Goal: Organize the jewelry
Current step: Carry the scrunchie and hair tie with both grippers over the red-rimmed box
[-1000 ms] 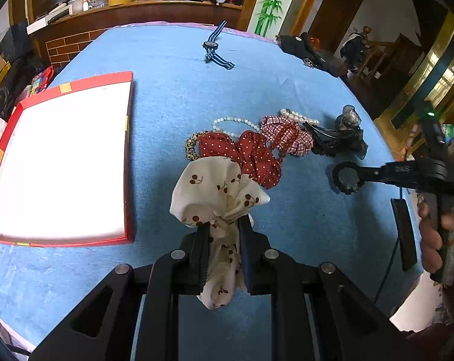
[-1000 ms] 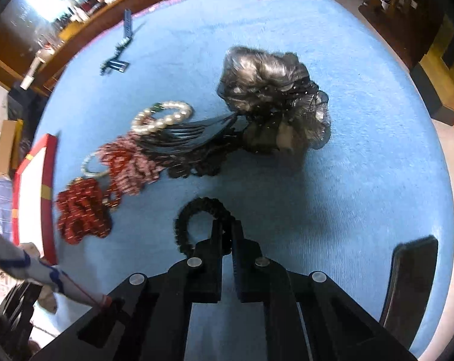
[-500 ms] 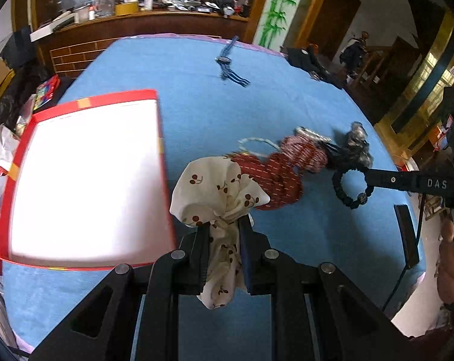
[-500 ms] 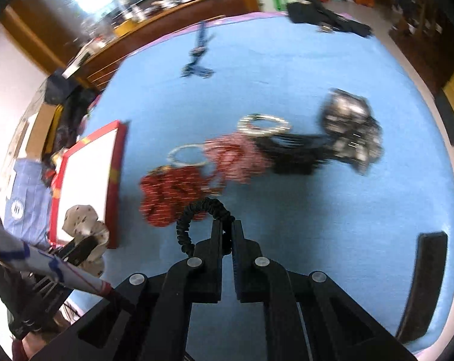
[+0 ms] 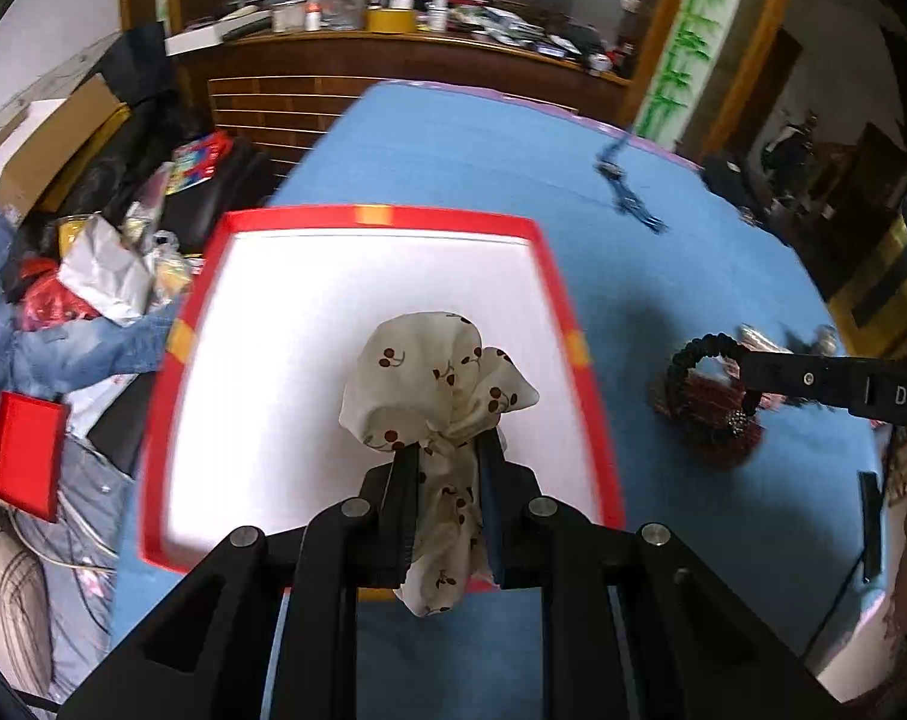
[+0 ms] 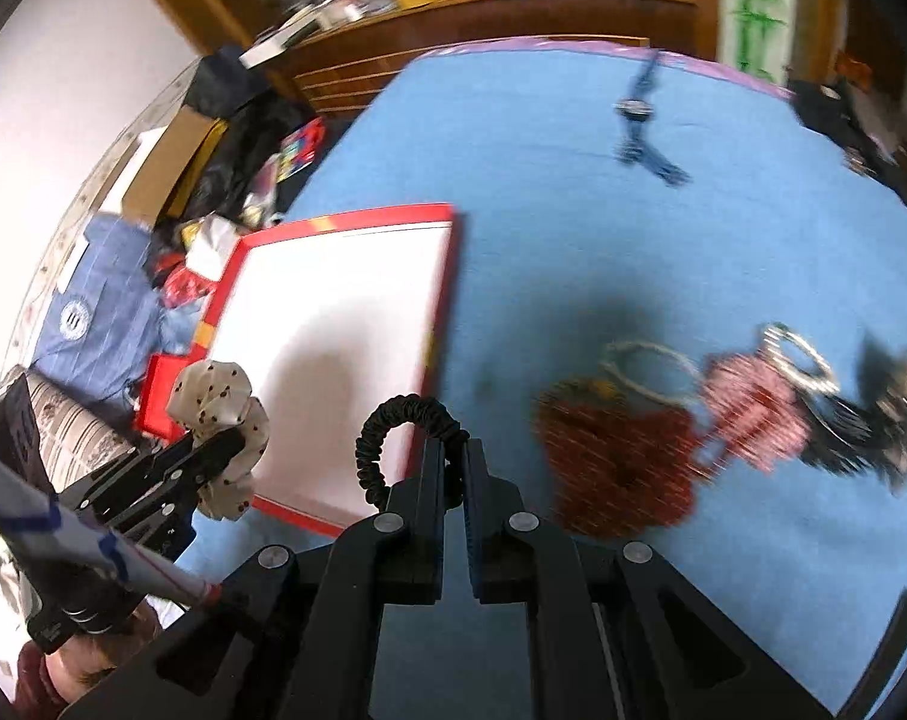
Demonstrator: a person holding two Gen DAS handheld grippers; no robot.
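Note:
My left gripper [image 5: 447, 456] is shut on a cream scrunchie with a cherry print [image 5: 435, 384], which hangs above the near part of the white-floored, red-rimmed tray [image 5: 549, 276]. The right wrist view shows the same scrunchie [image 6: 219, 408] at lower left. My right gripper [image 6: 450, 450] is shut on a black hair tie [image 6: 393, 420], held over the blue cloth just right of the tray's [image 6: 441, 300] edge. From the left wrist view the hair tie [image 5: 693, 354] hangs at the right.
Left on the blue tablecloth [image 6: 573, 180] are a red dotted scrunchie [image 6: 621, 456], a checked scrunchie [image 6: 753, 414], pearl bracelets [image 6: 801, 360], a dark hair claw [image 6: 885, 414] and a blue striped watch strap [image 6: 645, 120]. Clutter lies beyond the table's left edge.
Both grippers have swung left toward the tray with their loads. The cherry scrunchie is now over the tray floor, and the hair tie has left the pile and come near the tray's right rim.

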